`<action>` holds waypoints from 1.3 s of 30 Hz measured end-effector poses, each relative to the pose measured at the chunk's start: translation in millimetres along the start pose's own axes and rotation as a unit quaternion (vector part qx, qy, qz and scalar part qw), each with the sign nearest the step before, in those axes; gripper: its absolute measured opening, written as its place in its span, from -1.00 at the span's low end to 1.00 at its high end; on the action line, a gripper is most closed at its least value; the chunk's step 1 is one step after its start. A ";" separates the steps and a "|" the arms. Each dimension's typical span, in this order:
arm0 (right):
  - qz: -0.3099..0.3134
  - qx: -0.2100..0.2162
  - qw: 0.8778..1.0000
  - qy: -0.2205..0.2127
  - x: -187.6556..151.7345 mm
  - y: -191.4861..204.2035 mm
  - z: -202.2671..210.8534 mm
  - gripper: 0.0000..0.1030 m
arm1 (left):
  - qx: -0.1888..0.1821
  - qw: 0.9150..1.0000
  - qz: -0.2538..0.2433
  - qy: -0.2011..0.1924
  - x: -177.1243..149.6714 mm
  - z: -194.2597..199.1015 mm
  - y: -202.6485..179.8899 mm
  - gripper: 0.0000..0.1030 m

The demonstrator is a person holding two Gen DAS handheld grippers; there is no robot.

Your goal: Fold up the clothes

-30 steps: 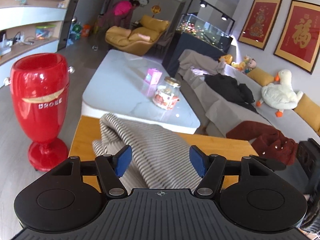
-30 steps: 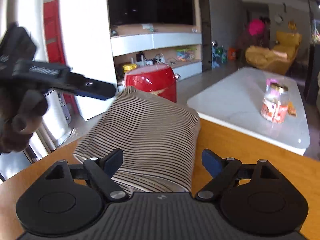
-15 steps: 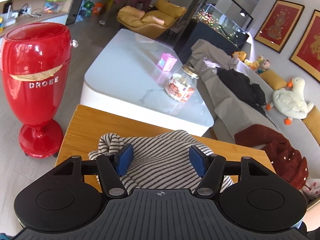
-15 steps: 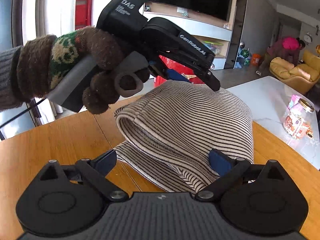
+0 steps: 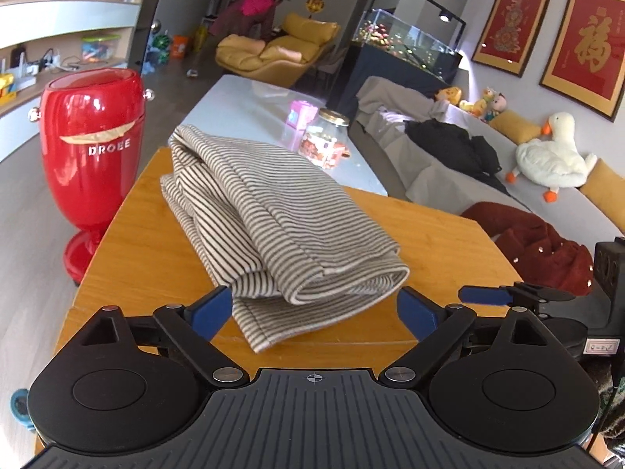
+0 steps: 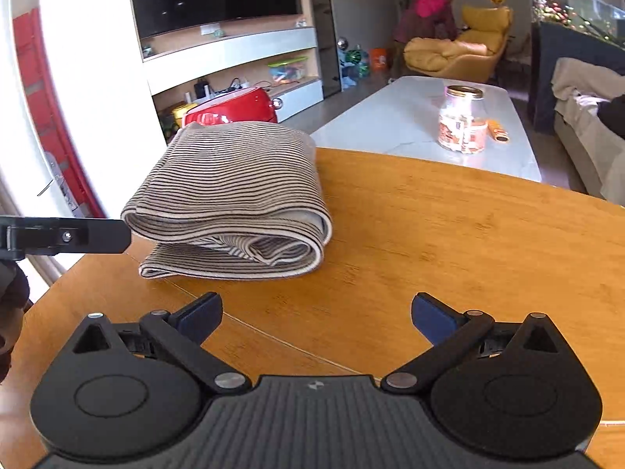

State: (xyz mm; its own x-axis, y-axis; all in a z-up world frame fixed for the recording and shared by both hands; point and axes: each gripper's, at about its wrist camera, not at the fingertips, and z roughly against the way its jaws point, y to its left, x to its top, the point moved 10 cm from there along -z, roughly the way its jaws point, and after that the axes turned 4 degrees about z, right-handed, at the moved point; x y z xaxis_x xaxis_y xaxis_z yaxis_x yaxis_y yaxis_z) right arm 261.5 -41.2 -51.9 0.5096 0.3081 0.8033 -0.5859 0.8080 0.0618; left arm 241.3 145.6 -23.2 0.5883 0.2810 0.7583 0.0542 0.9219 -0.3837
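A beige garment with thin dark stripes (image 5: pixel 273 219) lies folded in a thick stack on the round wooden table (image 5: pixel 437 242). In the left wrist view my left gripper (image 5: pixel 316 312) is open, its blue pads either side of the stack's near edge, nothing gripped. In the right wrist view the folded garment (image 6: pixel 230 191) rests at the table's left, with its rolled edge facing me. My right gripper (image 6: pixel 316 318) is open over bare wood (image 6: pixel 449 242), a short way back from the cloth. The left gripper's finger (image 6: pixel 78 234) shows at the garment's left edge.
A red vase-shaped bin (image 5: pixel 91 144) stands on the floor left of the table. Beyond is a white marble coffee table (image 6: pixel 414 125) with a glass jar (image 6: pixel 465 125). A sofa with clothes and a plush duck (image 5: pixel 550 156) runs along the right. A person (image 6: pixel 425 27) bends over a yellow chair.
The garment was lifted and folded over by both grippers; now it lies flat as a stack. Both grippers have let go and drawn back from it.
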 end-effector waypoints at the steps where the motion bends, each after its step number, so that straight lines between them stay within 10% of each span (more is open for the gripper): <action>1: -0.010 -0.006 1.000 0.001 -3.5 -4.9 3.1 1.00 | -0.006 1.000 0.000 -0.007 4.1 1.9 -4.5 0.84; 14: -0.069 -0.052 0.996 0.004 -33.5 -39.0 40.7 1.00 | 0.006 0.996 0.085 0.010 14.7 -35.1 47.2 0.43; 18: -0.064 -0.053 0.997 -0.002 -37.2 -38.6 40.9 1.00 | 0.081 0.994 0.076 0.000 -12.0 -18.2 35.3 0.88; 29: 0.000 -0.110 0.993 0.044 -35.9 -36.4 3.6 1.00 | 0.272 0.962 0.019 0.011 -76.3 9.2 8.4 1.00; 39: 0.039 -0.039 0.998 0.033 -22.9 -27.5 -22.5 1.00 | 0.322 0.946 0.038 -0.015 -73.6 6.2 13.9 1.00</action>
State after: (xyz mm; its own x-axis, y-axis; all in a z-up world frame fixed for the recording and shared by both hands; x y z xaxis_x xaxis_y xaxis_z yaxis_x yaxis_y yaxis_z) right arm 280.1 -59.2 -85.3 0.5060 0.4020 0.7631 -0.5765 0.8157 -0.0475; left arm 193.7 139.3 -81.1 0.5465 0.3516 0.7601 -0.4965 0.8669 -0.0440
